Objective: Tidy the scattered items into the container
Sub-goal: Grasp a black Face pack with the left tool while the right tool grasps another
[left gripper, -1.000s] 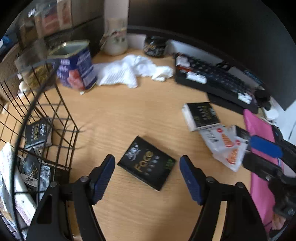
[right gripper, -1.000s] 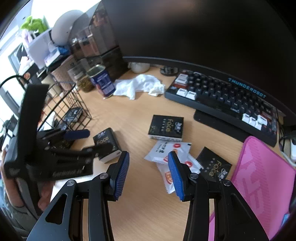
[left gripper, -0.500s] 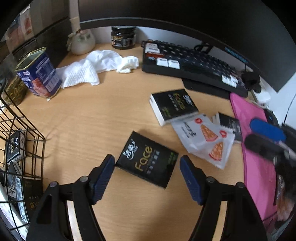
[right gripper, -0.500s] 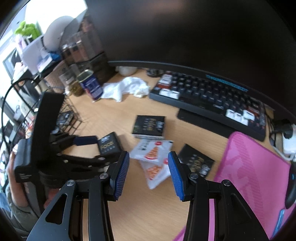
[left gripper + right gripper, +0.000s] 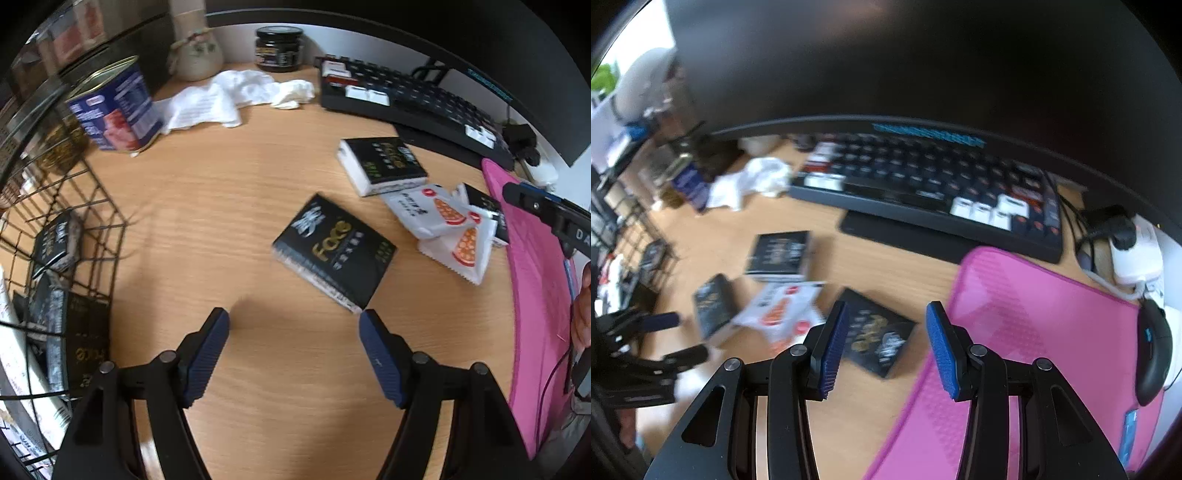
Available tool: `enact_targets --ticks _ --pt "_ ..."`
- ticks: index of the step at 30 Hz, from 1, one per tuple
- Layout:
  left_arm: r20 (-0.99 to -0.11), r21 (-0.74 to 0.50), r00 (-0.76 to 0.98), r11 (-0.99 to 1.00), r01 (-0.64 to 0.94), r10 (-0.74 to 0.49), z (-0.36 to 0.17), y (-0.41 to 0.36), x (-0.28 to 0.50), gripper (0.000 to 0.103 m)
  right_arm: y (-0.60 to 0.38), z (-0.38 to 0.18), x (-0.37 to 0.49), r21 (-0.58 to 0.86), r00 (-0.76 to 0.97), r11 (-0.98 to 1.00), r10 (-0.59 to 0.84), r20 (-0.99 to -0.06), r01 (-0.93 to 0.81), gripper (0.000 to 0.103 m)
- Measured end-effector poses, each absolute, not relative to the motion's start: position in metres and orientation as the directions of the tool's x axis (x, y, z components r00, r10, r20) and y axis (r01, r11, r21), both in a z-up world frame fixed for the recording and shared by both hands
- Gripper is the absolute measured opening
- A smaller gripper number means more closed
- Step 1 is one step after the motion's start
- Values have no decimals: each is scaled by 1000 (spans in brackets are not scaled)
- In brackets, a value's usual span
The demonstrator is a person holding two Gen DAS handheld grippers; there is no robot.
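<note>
A black "Face" tissue pack [image 5: 334, 251] lies on the wooden desk just ahead of my open, empty left gripper [image 5: 295, 354]. A second black pack [image 5: 382, 164], two white snack packets [image 5: 448, 230] and a third black pack [image 5: 485, 208] lie further right. The black wire basket [image 5: 92, 229] at the left holds several packs. My right gripper [image 5: 884, 349] is open and empty, its jaws framing the third black pack [image 5: 877, 334] beside the pink mat. The snack packets [image 5: 781, 308] and other packs [image 5: 779, 253] lie to its left.
A blue tin [image 5: 114, 107], a white cloth [image 5: 229, 98], a dark jar [image 5: 279, 48] and a keyboard [image 5: 410, 107] stand at the back. A pink mat [image 5: 1034, 332] with a black mouse [image 5: 1152, 350] is at the right. A monitor looms above.
My left gripper has drawn back a little from the "Face" pack and swung left towards the basket. My right gripper has moved right and forward over the black pack by the pink mat.
</note>
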State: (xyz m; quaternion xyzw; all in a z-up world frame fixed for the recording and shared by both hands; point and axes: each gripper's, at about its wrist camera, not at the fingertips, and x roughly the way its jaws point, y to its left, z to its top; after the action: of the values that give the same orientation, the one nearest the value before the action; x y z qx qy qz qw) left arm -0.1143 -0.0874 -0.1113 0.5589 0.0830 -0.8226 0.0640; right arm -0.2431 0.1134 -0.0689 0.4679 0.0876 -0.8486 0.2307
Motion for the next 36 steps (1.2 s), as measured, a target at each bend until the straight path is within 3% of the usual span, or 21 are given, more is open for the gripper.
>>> enact_targets --ticks 9,18,27,30,36 --pt "-930 -61 -366 -961 270 -44 -112 -111 -115 76 106 -90 -270 13 -458 -894 -241 -856 447 44" --pt "-920 -77 -391 -965 250 -28 -102 -107 -113 76 94 -90 -230 38 -386 -836 -292 -875 548 44" --pt "-907 -82 -420 -974 213 -16 -90 -88 -130 76 106 -88 -209 59 -391 -844 -308 -867 533 44" --pt "-909 -81 -417 -976 202 -11 -91 -83 -141 76 99 -89 -210 53 -408 -859 -294 -864 509 60" --pt "-915 -145 -402 -966 216 48 -105 -86 -159 78 81 -98 -216 45 -404 -857 -287 -868 513 64"
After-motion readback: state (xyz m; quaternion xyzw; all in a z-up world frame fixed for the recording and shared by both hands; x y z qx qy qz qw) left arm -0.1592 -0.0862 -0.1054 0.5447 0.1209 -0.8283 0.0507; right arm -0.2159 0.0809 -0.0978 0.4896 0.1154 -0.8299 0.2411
